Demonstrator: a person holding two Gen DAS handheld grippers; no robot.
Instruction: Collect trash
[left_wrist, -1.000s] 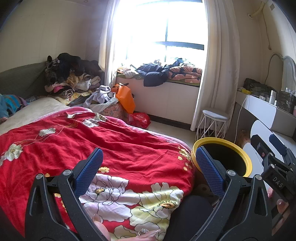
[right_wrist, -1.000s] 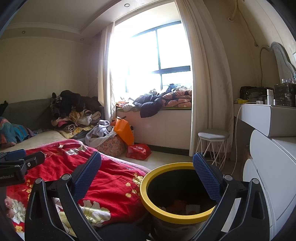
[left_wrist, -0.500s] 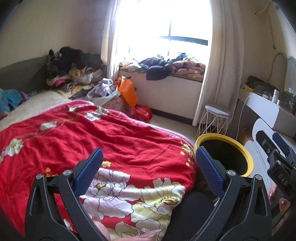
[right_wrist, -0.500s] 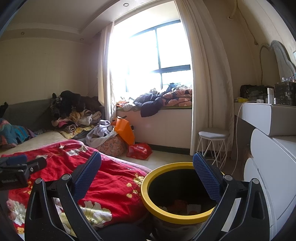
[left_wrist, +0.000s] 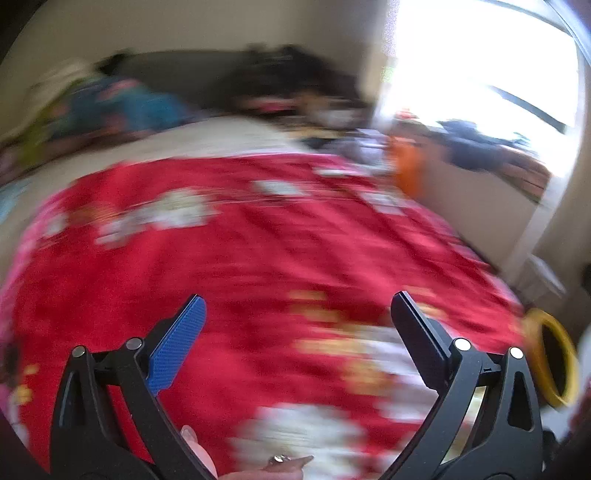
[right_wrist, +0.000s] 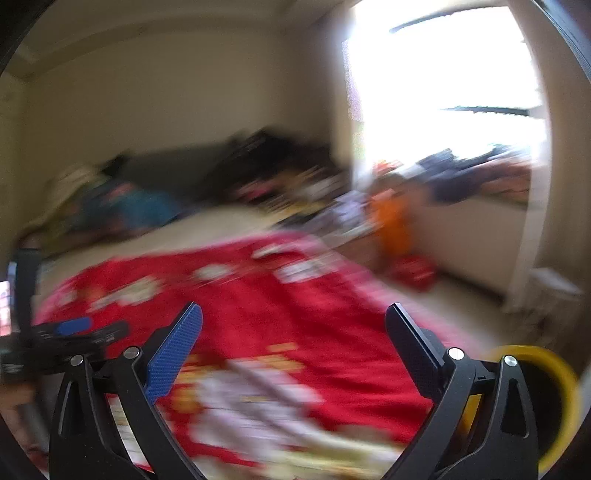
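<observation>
Both views are heavily motion-blurred. My left gripper (left_wrist: 295, 314) is open and empty above the red flowered bedspread (left_wrist: 266, 243). My right gripper (right_wrist: 291, 325) is open and empty over the same bedspread (right_wrist: 295, 314). The yellow-rimmed trash bin (left_wrist: 550, 358) sits at the far right edge of the left wrist view, and at the lower right of the right wrist view (right_wrist: 554, 373). The left gripper's body shows at the left of the right wrist view (right_wrist: 66, 332). No piece of trash can be made out in the blur.
Piled clothes (right_wrist: 280, 173) lie at the bed's far side. An orange bag (right_wrist: 391, 225) and a red bag (right_wrist: 413, 271) sit on the floor below the bright window (right_wrist: 443, 81). A cluttered window seat (right_wrist: 480, 173) runs along the right.
Both grippers have swung sharply left, away from the bin. The bin has slid to the right edge of both views and the bed now fills them. Both stay open.
</observation>
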